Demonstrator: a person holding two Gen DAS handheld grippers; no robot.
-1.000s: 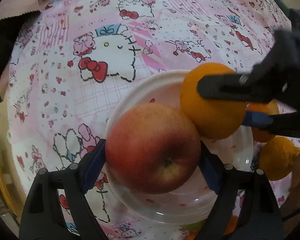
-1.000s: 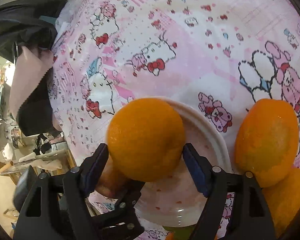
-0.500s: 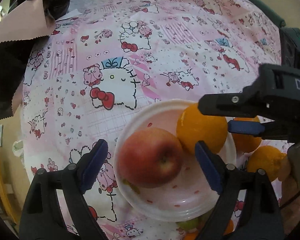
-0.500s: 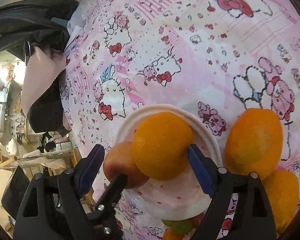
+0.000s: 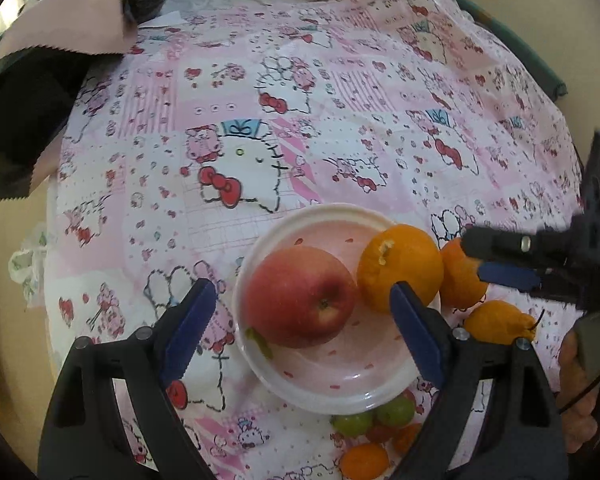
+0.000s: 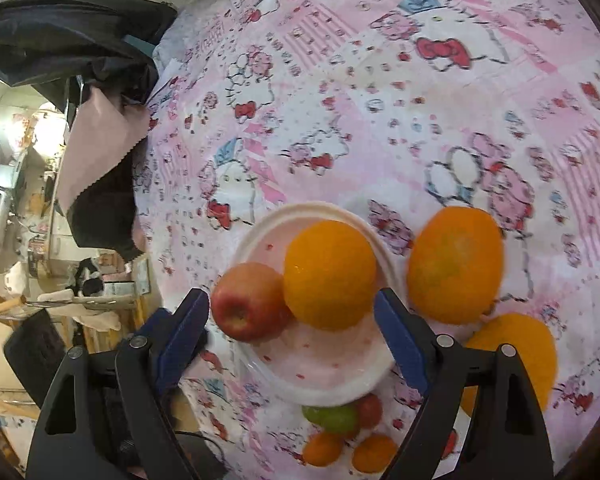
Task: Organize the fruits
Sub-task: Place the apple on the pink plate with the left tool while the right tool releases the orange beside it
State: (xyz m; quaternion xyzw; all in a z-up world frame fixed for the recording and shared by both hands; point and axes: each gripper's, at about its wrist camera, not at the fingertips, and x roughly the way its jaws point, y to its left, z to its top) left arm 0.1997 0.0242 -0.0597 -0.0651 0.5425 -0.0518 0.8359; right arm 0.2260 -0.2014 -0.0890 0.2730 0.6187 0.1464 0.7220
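A white plate (image 5: 340, 392) (image 6: 320, 388) on the pink cartoon-print cloth holds a red apple (image 5: 300, 296) (image 6: 250, 306) and an orange (image 5: 400, 266) (image 6: 328, 274). My left gripper (image 5: 300, 328) is open and empty, raised above the plate. My right gripper (image 6: 292, 334) is open and empty too, above the plate; it shows at the right of the left wrist view (image 5: 500, 258). Two more oranges (image 6: 454, 266) (image 6: 512, 356) lie on the cloth right of the plate.
Small fruits, green grapes (image 5: 374, 416) (image 6: 332, 416) and little oranges (image 6: 374, 454), lie on the cloth at the plate's near edge. A black and pink cloth (image 5: 40, 80) hangs at the table's left edge. Bare printed cloth (image 5: 340, 100) stretches beyond the plate.
Both grippers opened, let go of the apple and the orange on the plate, and drew back and up from it.
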